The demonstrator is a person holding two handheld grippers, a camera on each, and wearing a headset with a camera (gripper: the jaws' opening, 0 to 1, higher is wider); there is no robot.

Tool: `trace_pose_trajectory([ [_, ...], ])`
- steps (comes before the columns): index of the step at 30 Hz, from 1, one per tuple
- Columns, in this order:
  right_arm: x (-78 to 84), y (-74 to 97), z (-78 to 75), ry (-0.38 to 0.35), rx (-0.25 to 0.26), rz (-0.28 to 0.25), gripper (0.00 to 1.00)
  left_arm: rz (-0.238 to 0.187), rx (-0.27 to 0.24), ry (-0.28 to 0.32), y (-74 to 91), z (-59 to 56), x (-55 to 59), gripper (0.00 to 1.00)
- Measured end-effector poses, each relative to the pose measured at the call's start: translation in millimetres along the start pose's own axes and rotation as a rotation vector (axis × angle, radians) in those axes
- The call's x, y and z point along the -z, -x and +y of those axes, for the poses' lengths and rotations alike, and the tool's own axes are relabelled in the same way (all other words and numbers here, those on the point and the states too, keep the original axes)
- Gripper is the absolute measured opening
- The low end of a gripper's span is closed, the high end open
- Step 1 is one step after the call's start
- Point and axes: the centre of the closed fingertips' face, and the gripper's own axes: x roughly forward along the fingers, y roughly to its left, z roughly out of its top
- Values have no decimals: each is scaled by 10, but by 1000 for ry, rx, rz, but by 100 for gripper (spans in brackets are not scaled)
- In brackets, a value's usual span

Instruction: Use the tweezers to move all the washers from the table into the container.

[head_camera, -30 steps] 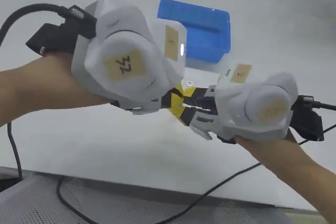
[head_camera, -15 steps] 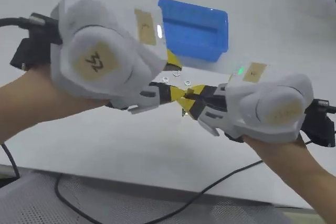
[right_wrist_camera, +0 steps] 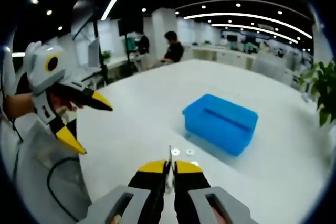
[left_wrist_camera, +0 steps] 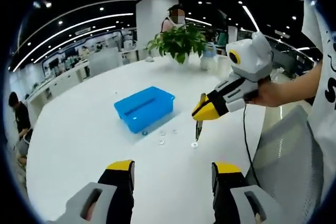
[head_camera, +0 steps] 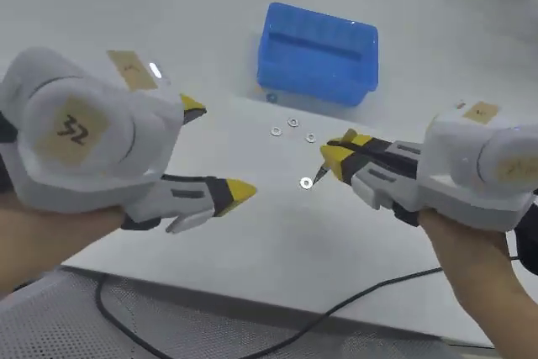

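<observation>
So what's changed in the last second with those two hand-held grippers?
The two were bunched together; now they've parted. The left gripper swung out left, jaws open; the right gripper holds the tweezers, tip by a washer. The blue container and three washers near it stayed put.

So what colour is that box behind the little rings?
Bright blue, all over. The container shows best in the head view.

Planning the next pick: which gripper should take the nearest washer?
Right: the right gripper clamps the tweezers, tip beside a washer; the left gripper stands open, empty and farther back.
</observation>
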Motion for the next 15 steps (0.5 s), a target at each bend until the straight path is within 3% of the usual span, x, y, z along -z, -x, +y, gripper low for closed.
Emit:
trace_pose_trajectory([
  [2, 9, -23, -12, -7, -1, 0, 1, 0, -9, 55, 25, -14, 47, 65],
  [6, 59, -49, -39, -18, -5, 2, 1, 24, -35, 82, 61, -6, 150, 73],
  [10, 68, -55, -10, -60, -20, -5, 1, 34, -35, 105, 89, -33, 200, 73],
  [15, 107, -64, 1, -27, -12, 6, 1, 46, -31, 117, 90, -69, 240, 73],
])
